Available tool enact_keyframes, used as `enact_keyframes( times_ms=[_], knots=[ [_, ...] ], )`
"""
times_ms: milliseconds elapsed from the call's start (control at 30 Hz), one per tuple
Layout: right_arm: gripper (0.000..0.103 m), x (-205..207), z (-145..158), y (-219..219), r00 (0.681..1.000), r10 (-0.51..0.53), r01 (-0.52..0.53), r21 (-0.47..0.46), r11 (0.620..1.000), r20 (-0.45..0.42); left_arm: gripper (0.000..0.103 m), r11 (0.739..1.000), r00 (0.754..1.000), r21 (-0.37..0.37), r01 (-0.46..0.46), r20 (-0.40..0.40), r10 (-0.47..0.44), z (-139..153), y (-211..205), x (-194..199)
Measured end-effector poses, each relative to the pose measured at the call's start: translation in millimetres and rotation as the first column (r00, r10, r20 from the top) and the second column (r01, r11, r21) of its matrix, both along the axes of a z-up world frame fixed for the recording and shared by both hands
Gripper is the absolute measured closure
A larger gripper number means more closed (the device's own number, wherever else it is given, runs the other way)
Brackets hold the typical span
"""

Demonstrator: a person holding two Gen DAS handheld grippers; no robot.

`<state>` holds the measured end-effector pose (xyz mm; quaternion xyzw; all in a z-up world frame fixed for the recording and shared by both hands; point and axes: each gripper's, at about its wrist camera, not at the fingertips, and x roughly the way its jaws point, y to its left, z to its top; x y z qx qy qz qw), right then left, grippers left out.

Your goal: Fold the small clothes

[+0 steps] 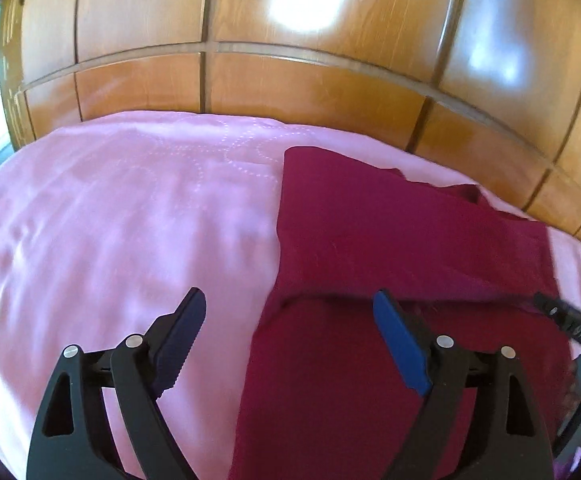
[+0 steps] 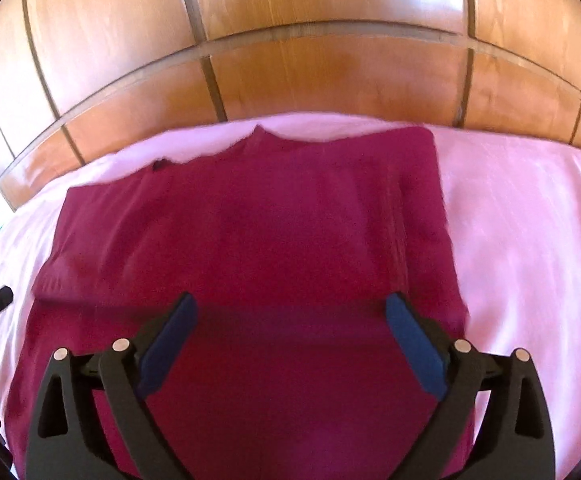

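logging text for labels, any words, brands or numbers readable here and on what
No text can be read.
Right gripper body, seen from the left wrist view: pale marks, too blurred to read.
Maroon garment, pink bedcover, wooden panels: no text or label visible.

Beneath the right claw [image 2: 290, 344] lies a matt maroon cloth garment [image 2: 250, 232]; past the claws, a pink satiny quilted bedspread [image 1: 110, 208] and glossy varnished wood panelling [image 1: 290, 92]. The claw's fingers [image 1: 400, 344] look matt black plastic.
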<state>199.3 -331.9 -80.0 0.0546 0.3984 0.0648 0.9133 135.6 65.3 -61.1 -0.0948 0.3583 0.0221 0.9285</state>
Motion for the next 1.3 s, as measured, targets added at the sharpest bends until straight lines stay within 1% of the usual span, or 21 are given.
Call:
enact_keyframes(
  times_ms=[33, 100, 167, 433, 567, 767, 867, 1000, 1100, 1133, 1233, 1300],
  knots=[
    [0.007, -7, -2, -2, 1.0, 0.002, -0.002, 0.005, 1.0, -0.015, 0.018, 1.0, 1.0, -0.016, 0.007, 0.004, -0.007, 1, 2, -11],
    [0.007, -23, -8, -6, 0.999, 0.003, -0.002, 0.008, 1.0, -0.054, 0.018, 1.0, 1.0, -0.022, 0.004, 0.002, -0.004, 1, 3, -24],
    [0.006, -42, -13, -9, 0.997, 0.006, -0.006, 0.004, 1.0, -0.073, 0.018, 0.999, 1.0, -0.035, 0.007, 0.003, -0.006, -1, 6, -40],
    [0.006, -110, -20, -18, 0.997, 0.031, -0.032, -0.015, 0.999, -0.071, 0.018, 0.999, 1.0, -0.039, -0.014, -0.02, 0.013, -11, 15, -93],
    [0.006, -135, -21, -22, 0.997, 0.037, -0.037, 0.005, 0.999, -0.071, 0.018, 0.999, 0.999, -0.039, -0.023, -0.041, 0.022, -20, 20, -108],
    [0.006, -158, -20, -23, 0.997, 0.04, -0.039, 0.009, 0.999, -0.068, 0.018, 0.999, 0.997, -0.037, -0.034, -0.069, 0.031, -31, 27, -123],
    [0.006, -167, -20, -24, 0.997, 0.047, -0.047, 0.002, 0.999, -0.067, 0.018, 0.998, 0.995, -0.048, -0.047, -0.087, 0.043, -38, 31, -133],
    [0.006, -179, -19, -31, 0.997, 0.048, -0.047, 0.02, 0.999, -0.067, 0.018, 0.997, 0.992, -0.06, -0.058, -0.111, 0.052, -47, 34, -148],
    [0.006, -188, -19, -36, 0.997, 0.048, -0.046, 0.029, 0.999, -0.066, 0.018, 0.996, 0.993, -0.077, -0.055, -0.105, 0.047, -49, 36, -162],
    [0.006, -190, -18, -37, 0.997, 0.049, -0.047, 0.032, 0.998, -0.066, 0.02, 0.995, 0.994, -0.086, -0.051, -0.105, 0.042, -49, 37, -166],
    [0.006, -201, -14, -41, 0.996, 0.051, -0.048, 0.053, 0.997, -0.067, 0.031, 0.991, 0.993, -0.124, -0.04, -0.113, 0.026, -50, 41, -180],
    [0.006, -207, -13, -45, 0.997, 0.049, -0.045, 0.062, 0.997, -0.066, 0.032, 0.989, 0.993, -0.146, -0.026, -0.119, 0.008, -51, 41, -189]
  ],
)
